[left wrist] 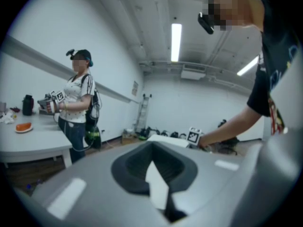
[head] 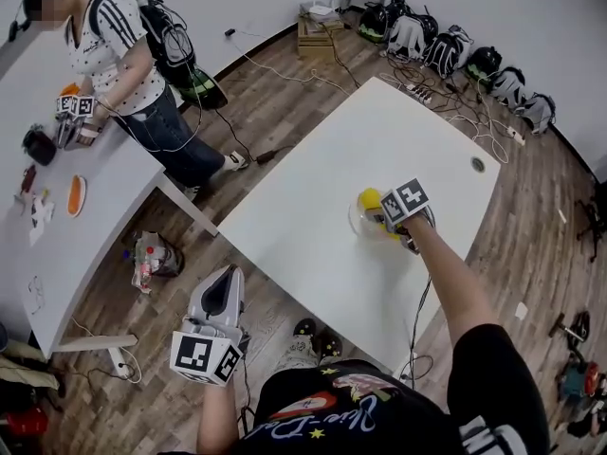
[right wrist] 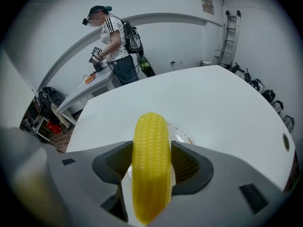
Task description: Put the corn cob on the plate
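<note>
**A:** What is shown in the head view?

**B:** A clear plate (head: 358, 224) is seen on the white table (head: 303, 197). The corn cob (head: 369, 198) is held over it by the right gripper (head: 382, 218). The left gripper (head: 226, 278) is held off the table, above the wooden floor (head: 285, 93).

**A:** And in the left gripper view?

**B:** The jaws of the left gripper (left wrist: 156, 174) are seen pressed together, with nothing gripped.

**A:** And in the right gripper view?

**B:** The cob (right wrist: 150, 169) is clamped lengthwise between the jaws. The plate (right wrist: 182, 132) is glimpsed just beneath it.
</note>
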`<state>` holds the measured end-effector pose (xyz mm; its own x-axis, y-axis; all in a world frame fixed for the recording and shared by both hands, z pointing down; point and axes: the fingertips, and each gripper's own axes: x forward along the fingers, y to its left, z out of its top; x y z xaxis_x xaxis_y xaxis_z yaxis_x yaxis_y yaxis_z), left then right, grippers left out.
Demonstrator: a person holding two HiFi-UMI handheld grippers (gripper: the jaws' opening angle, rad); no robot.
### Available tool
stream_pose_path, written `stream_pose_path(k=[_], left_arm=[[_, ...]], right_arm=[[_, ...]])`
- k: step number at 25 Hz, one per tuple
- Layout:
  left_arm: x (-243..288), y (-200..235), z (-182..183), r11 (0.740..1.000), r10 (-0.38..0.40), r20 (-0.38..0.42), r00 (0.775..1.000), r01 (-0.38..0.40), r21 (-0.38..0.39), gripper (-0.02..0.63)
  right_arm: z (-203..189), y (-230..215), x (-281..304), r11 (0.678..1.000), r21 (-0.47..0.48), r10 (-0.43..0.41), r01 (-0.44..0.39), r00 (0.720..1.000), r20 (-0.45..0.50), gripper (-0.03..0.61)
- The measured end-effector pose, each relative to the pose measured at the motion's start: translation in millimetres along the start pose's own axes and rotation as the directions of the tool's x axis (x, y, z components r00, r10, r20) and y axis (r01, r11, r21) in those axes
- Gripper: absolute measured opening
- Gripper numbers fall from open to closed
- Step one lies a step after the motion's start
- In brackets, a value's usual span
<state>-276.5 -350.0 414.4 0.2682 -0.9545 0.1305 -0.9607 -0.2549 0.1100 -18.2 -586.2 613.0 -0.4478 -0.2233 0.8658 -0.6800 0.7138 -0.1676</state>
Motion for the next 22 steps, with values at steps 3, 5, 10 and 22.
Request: stream_pose_path(k=[3,5,10,22], left_arm=[[0.3,2.3,-0.8,1.0,-0.005,-0.003,1.0,0.005,0.004,-0.011],[1.1,3.0,-1.5,1.0,-0.009,-0.004,1.0,0.009,0.007,-0.011],[5.8,2.2,2.7,0.999,-0.036,0.004,0.999,0.036,0.025,-0.011],[48.3,-58.2,53.1,0.964,-0.262,0.109,0.959,0.254,0.077,-0.011]], right_arm=[[3.0,1.3,5.3,0.999,-0.026,-0.029,0.029,0.999,0.022,0.261],[5.2,2.4,6.8,0.998,-0.047,-0.043,0.045,0.998,0.042,0.261],[19.0,10.2,-16.6,0.996,-0.073,-0.042,0.054,0.987,0.158,0.261],[-5.9,105.9,-239.5,0.997,0.041,-0.001,-0.058,0.561,0.828,0.068]])
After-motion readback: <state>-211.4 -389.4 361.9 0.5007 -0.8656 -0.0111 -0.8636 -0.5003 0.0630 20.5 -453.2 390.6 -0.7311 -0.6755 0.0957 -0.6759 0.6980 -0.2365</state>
